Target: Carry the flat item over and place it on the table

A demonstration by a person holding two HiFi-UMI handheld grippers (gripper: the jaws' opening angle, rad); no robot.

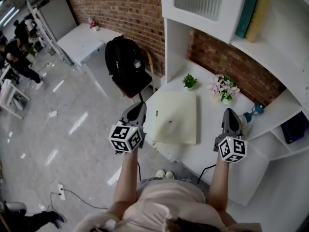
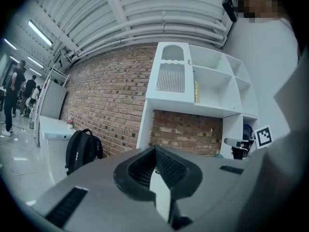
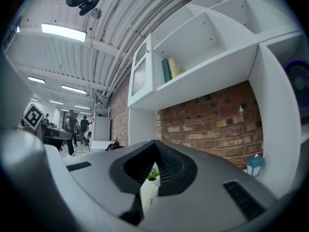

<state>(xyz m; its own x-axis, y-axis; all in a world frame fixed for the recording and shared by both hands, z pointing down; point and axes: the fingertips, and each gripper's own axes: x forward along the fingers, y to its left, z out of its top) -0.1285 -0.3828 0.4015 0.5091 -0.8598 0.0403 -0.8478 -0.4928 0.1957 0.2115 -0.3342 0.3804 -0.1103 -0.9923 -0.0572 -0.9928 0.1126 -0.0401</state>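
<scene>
The flat item (image 1: 175, 117) lies on the bench (image 1: 211, 129) toward its left end, reaching the front edge. Your left claw (image 1: 139, 106) hangs just beside its left side, and your right claw (image 1: 230, 112) is well apart on its right. Both are closed tight and hold nothing. A potted plant (image 1: 189, 81) stands at the back edge.

Pale cream square flat item (image 1: 175, 116) (dark speck near middle) lying on white table (image 1: 211, 129).
</scene>
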